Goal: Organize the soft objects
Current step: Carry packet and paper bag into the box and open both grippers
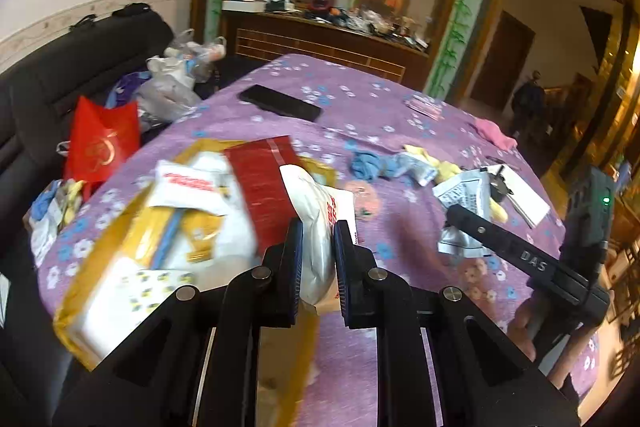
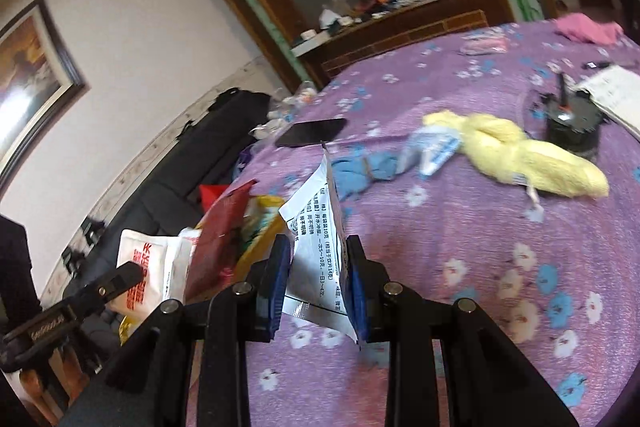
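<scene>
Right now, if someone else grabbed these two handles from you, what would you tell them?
Left gripper: shut on a white plastic bag beside the yellow package pile.
Right gripper: shut on a silver printed sachet, lifted off the purple tablecloth.
Loose on the table: yellow cloth, blue cloth, pink cloth.
Done: nothing visibly sorted.
Left: gather the cloths and packets.

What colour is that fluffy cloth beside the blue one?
Pale yellow cloth, clearest in the right wrist view.
</scene>
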A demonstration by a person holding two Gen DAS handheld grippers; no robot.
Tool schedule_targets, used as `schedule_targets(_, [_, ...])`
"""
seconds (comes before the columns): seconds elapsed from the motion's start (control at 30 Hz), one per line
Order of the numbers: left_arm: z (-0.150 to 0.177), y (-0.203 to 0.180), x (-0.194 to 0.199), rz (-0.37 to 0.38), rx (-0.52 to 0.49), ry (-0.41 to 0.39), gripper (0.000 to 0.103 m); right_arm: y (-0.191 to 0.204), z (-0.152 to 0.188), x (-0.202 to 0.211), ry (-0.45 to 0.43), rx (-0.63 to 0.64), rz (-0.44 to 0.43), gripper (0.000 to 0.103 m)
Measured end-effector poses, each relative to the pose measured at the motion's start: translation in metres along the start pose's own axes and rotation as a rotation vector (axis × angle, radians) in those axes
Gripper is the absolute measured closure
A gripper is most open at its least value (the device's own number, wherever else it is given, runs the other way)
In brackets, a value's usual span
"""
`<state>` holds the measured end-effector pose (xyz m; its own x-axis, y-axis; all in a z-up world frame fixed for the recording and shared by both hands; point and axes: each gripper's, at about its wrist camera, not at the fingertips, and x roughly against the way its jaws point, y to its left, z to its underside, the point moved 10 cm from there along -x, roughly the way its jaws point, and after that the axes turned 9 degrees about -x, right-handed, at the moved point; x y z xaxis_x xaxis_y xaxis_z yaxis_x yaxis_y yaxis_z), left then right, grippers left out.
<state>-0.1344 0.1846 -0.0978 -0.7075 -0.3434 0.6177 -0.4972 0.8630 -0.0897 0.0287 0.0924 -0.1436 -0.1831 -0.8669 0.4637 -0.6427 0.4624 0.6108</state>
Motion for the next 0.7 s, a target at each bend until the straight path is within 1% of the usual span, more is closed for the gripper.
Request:
schedule_targets(0.1, [0.003, 0.014, 0.01, -0.016, 0.016, -0.007, 0.089, 0.025, 0.012, -0.002, 0.036, -0.026, -0.067, 0.076])
schedule_targets(0.13, [0.004, 0.019, 0.014, -0.022, 0.016, -0.012, 0.089, 0.037, 0.016, -0.003, 0.05, -0.044, -0.113, 0.076])
schedule_targets(0.23, [0.009, 0.039, 0.02, 0.002, 0.059, 0.002, 0.089, 0.07, 0.026, -0.007, 0.079, -0.052, -0.175, 0.076])
schedule_targets(0.3, [0.014, 0.058, 0.022, 0.027, 0.112, 0.018, 0.089, 0.088, 0.031, -0.013, 0.099, -0.041, -0.181, 0.076])
schedule_targets(0.4, [0.021, 0.085, 0.023, 0.031, 0.166, 0.029, 0.089, 0.112, 0.039, -0.03, 0.134, -0.01, -0.185, 0.076])
schedule_targets(0.53, [0.031, 0.111, 0.015, 0.045, 0.236, 0.062, 0.089, 0.126, 0.049, -0.056, 0.19, -0.001, -0.16, 0.076])
schedule_targets(0.63, [0.038, 0.119, 0.01, 0.062, 0.267, 0.069, 0.089, 0.132, 0.06, -0.071, 0.215, 0.019, -0.13, 0.076])
schedule_targets(0.7, [0.041, 0.122, 0.004, 0.059, 0.275, 0.08, 0.089, 0.131, 0.066, -0.077, 0.224, 0.03, -0.108, 0.073])
